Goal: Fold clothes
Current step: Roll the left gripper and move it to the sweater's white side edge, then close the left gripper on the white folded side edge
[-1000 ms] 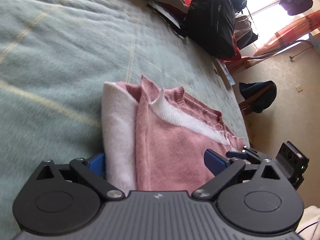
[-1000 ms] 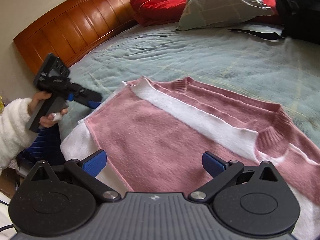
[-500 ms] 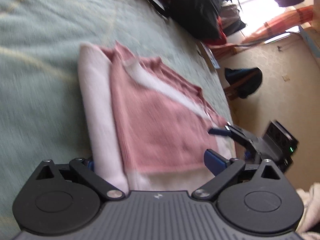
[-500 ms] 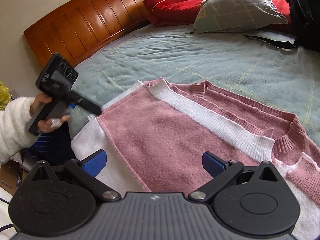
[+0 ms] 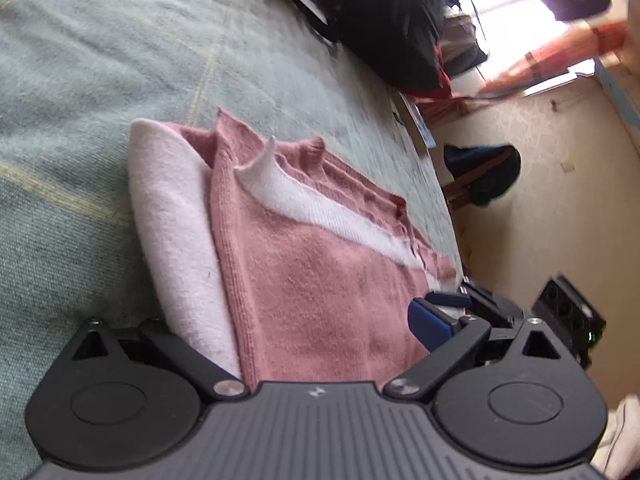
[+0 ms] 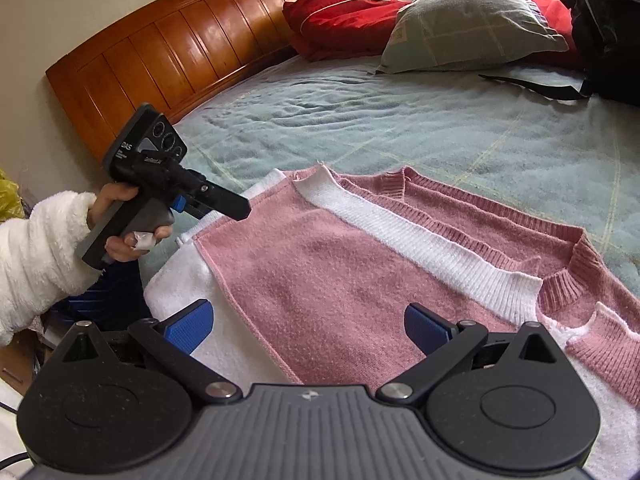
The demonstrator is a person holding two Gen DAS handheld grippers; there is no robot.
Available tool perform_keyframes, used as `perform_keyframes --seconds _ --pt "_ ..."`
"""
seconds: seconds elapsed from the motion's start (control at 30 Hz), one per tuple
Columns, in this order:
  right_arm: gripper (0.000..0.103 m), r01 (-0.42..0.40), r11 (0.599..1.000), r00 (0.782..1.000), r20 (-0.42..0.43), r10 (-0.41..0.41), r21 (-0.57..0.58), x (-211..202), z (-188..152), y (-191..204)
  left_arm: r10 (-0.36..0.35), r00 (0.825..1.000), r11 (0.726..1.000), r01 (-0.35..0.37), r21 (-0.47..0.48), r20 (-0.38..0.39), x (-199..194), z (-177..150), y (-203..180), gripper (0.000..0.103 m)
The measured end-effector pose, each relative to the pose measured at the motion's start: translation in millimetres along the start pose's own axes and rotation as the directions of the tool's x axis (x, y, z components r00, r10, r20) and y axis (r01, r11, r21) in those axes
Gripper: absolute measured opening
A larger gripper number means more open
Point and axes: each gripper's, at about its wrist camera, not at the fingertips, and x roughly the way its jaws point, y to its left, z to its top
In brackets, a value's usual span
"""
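A pink and white sweater [image 6: 360,280] lies folded flat on the pale green blanket [image 6: 400,120] near the bed's edge. The right gripper [image 6: 308,322] hangs just above its near hem, jaws spread wide and holding nothing. The left gripper [image 6: 236,208], held in a hand [image 6: 120,220] with a fluffy white sleeve [image 6: 36,252], reaches the sweater's far corner; from its own camera its jaws look spread across the hem
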Motion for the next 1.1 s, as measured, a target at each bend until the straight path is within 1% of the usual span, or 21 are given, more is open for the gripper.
perform_keyframes --seconds 0.03,0.07,0.1,0.13,0.17,0.2,0.3,0.33,0.37,0.43,0.5,0.53,0.6,0.73,0.9,1.1 --pt "0.103 -0.001 1.000 1.000 -0.002 0.001 0.000 0.4 -0.1 -0.4 -0.005 1.000 1.000 0.005 0.011 -0.011 -3.1 -3.6 0.1 0.093" --pt "0.103 -0.003 1.000 1.000 -0.003 0.003 0.001 0.9 -0.2 -1.3 -0.002 1.000 1.000 0.002 0.011 -0.014 -7.5 -7.5 3.3 0.084" --pt "0.103 -0.005 1.000 1.000 -0.003 0.005 0.002 1.5 -0.4 -2.5 0.013 1.000 1.000 -0.013 0.002 -0.008 -12.3 -10.2 9.1 0.078" --pt "0.103 -0.006 1.000 1.000 -0.005 0.006 0.003 2.8 -0.5 -3.3 0.031 1.000 0.999 -0.031 -0.018 -0.002 -16.3 -11.8 15.6 0.055" --pt "0.103 -0.006 1.000 1.000 -0.009 0.006 0.006 4.6 -0.6 -3.9 0.049 0.999 0.997 -0.049 -0.056 0.003 -18.3 -11.2 23.2 0.038" --pt "0.103 -0.006 1.000 1.000 -0.013 0.006 0.008 6.4 -0.7 -4.6 0.057 0.998 0.995 -0.056 -0.078 0.005 -19.0 -10.6 27.8 0.034" --pt "0.103 -0.006 1.000 1.000 -0.025 0.006 0.014 11.7 -1.0 -6.4 0.049 0.999 0.996 -0.049 -0.077 -0.002 -17.0 -9.1 27.3 0.034" --pt "0.103 -0.008 1.000 1.000 -0.026 0.008 0.014 12.3 -1.1 -6.3 0.048 0.999 0.996 -0.048 -0.070 -0.006 -15.9 -8.2 25.8 0.038" --pt "0.103 -0.011 1.000 1.000 -0.025 0.011 0.014 11.9 -1.0 -5.9 0.052 0.999 0.997 -0.053 -0.050 -0.015 -13.8 -6.5 21.3 0.044" --pt "0.103 -0.014 1.000 1.000 -0.020 0.014 0.016 11.0 -0.1 -5.5 0.068 0.997 0.997 -0.069 -0.027 -0.037 -8.6 -2.4 18.3 0.044" --pt "0.103 -0.019 0.999 1.000 -0.015 0.019 0.026 9.7 0.7 -5.0 0.102 0.994 0.994 -0.104 -0.041 -0.045 -6.7 1.2 20.4 0.034" --pt "0.103 -0.023 0.999 1.000 -0.014 0.023 0.035 9.2 0.7 -4.9 0.120 0.992 0.991 -0.122 -0.055 -0.046 -6.8 2.2 22.5 0.026" --pt "0.103 -0.028 0.998 1.000 -0.012 0.028 0.050 8.6 0.7 -4.2 0.130 0.991 0.989 -0.132 -0.067 -0.038 -7.4 0.4 23.4 0.026" --pt "0.103 -0.020 0.996 1.000 -0.018 0.022 0.087 9.3 -0.5 -0.8 0.169 0.986 0.985 -0.169 -0.028 -0.016 -6.6 -5.1 13.7 0.026" --pt "0.103 0.040 0.991 0.999 -0.038 -0.036 0.131 11.4 -0.9 5.9 0.220 0.975 0.975 -0.220 0.031 0.010 -3.3 -11.1 0.6 0.026" --pt "0.103 0.123 0.981 0.992 -0.056 -0.116 0.153 11.8 -2.9 16.9 0.249 0.968 0.967 -0.250 0.055 0.037 -4.0 -11.7 -2.9 0.026"
